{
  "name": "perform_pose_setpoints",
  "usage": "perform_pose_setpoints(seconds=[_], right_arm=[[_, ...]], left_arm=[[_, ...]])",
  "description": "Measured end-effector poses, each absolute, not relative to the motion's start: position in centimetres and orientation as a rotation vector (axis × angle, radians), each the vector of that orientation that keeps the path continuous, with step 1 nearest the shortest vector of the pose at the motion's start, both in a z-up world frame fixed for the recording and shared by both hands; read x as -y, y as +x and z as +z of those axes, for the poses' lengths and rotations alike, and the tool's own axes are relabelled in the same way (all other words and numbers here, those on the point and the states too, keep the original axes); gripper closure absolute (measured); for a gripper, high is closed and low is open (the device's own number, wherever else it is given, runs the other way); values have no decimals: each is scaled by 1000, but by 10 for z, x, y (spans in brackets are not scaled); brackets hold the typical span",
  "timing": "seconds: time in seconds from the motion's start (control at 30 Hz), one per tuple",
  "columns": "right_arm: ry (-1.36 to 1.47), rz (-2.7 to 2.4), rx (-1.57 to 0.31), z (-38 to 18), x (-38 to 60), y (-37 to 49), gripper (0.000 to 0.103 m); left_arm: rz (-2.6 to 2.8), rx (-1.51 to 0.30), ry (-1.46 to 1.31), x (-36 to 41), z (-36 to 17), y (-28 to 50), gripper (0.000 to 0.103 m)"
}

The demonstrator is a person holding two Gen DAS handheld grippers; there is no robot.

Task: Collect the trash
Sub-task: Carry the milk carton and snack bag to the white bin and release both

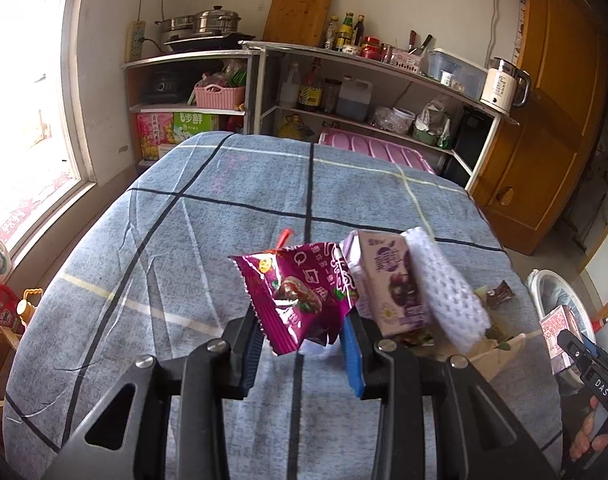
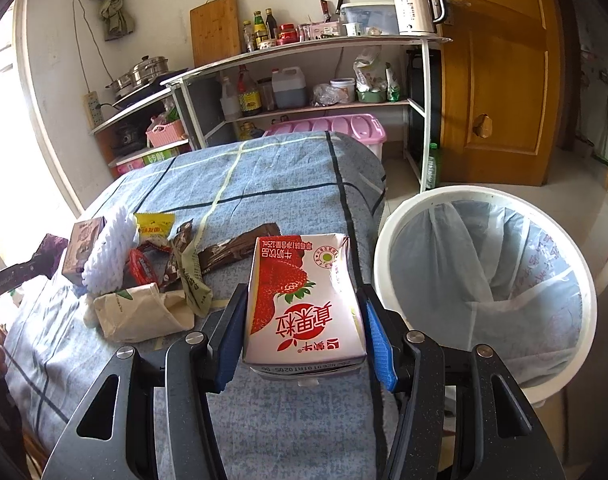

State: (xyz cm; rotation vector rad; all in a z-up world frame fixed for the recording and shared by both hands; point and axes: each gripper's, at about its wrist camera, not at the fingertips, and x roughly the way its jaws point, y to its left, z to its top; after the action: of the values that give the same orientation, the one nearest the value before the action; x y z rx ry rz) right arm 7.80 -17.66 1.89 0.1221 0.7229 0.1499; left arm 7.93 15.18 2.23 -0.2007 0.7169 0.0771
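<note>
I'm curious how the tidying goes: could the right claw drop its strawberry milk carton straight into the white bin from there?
Probably yes. The right claw grips the strawberry milk carton, and the lined white bin stands open just beside it, with nothing visible between them.
</note>
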Motion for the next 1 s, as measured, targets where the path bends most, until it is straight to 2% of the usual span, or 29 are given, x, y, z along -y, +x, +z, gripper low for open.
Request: perform_pose_setpoints(seconds=[0.47,1.0], right_arm=[[152,51,-640,55,251,57,48],[174,-74,-707,35,339,65,48]], left_arm=[[-171,-685,-106,-33,60,91,66],[-459,-816,-18,127,37,124,66]])
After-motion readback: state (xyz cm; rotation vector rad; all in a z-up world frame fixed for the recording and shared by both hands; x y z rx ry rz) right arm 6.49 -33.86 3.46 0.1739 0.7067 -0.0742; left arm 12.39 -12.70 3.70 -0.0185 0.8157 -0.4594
